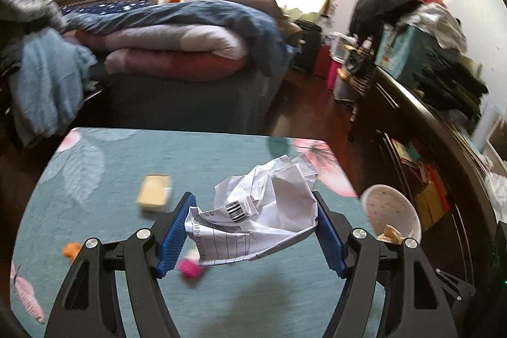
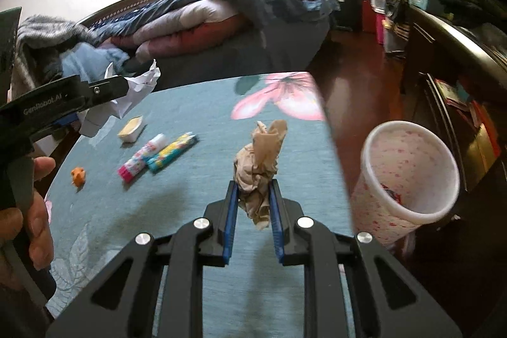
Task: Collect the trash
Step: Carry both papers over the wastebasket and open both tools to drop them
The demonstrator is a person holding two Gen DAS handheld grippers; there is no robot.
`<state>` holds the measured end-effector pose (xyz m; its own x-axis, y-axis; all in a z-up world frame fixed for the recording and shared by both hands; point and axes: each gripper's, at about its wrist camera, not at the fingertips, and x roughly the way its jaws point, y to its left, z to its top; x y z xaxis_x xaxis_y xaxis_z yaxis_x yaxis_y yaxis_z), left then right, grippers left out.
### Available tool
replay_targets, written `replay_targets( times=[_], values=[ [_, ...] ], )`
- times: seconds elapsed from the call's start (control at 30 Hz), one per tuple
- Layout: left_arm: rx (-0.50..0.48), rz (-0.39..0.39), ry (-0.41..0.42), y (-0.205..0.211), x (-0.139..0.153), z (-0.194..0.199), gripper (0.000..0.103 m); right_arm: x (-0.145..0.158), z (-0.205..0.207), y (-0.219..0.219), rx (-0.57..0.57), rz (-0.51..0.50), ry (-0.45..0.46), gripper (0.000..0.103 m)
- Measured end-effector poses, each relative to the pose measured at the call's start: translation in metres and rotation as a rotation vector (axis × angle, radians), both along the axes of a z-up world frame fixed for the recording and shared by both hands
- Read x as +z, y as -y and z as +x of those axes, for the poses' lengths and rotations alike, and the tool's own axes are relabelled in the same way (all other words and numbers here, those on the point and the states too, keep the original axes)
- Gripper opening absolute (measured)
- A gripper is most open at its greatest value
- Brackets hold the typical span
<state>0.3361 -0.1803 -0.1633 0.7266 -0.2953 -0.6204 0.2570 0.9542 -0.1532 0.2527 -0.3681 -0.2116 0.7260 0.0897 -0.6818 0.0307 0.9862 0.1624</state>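
My left gripper (image 1: pixel 253 201) is shut on a crumpled white paper (image 1: pixel 269 205) with a barcode and holds it above the teal table (image 1: pixel 111 179). It also shows at the left of the right wrist view (image 2: pixel 104 91), with the white paper (image 2: pixel 139 87) in it. My right gripper (image 2: pixel 253 189) is shut on a crumpled brown paper wad (image 2: pixel 259 160) above the table. A white, pink-speckled bin (image 2: pixel 408 176) stands on the floor past the table's right edge, with some scraps inside; it also shows in the left wrist view (image 1: pixel 391 211).
On the table lie a small yellow box (image 2: pixel 130 127), a glue stick (image 2: pixel 142 157), a patterned tube (image 2: pixel 172 152) and a small orange object (image 2: pixel 78 175). A bed with piled quilts (image 1: pixel 177 46) stands behind. Cluttered dark shelves (image 1: pixel 427 103) line the right side.
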Motion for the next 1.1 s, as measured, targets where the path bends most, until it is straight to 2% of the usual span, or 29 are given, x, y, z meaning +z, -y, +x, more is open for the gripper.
replay_targets(
  times=[0.43,0.7,0.87,1.1],
  values=[
    [-0.2,0.058,0.025,0.133,-0.003,-0.005,0.072,-0.019,-0.021,0.119,-0.215,0.071,0.003,0.021],
    [-0.347,0.08,0.009,0.219,-0.017,0.0,0.072,-0.039,-0.025,0.185,-0.331,0.092,-0.007,0.021],
    [-0.402,0.074,-0.022,0.263,-0.029,0.012,0.073,-0.055,-0.016,0.221,-0.377,0.114,-0.014,0.022],
    [-0.413,0.074,-0.059,0.308,-0.046,0.039,0.079,-0.083,0.015,0.249,-0.404,0.121,-0.038,0.025]
  ],
)
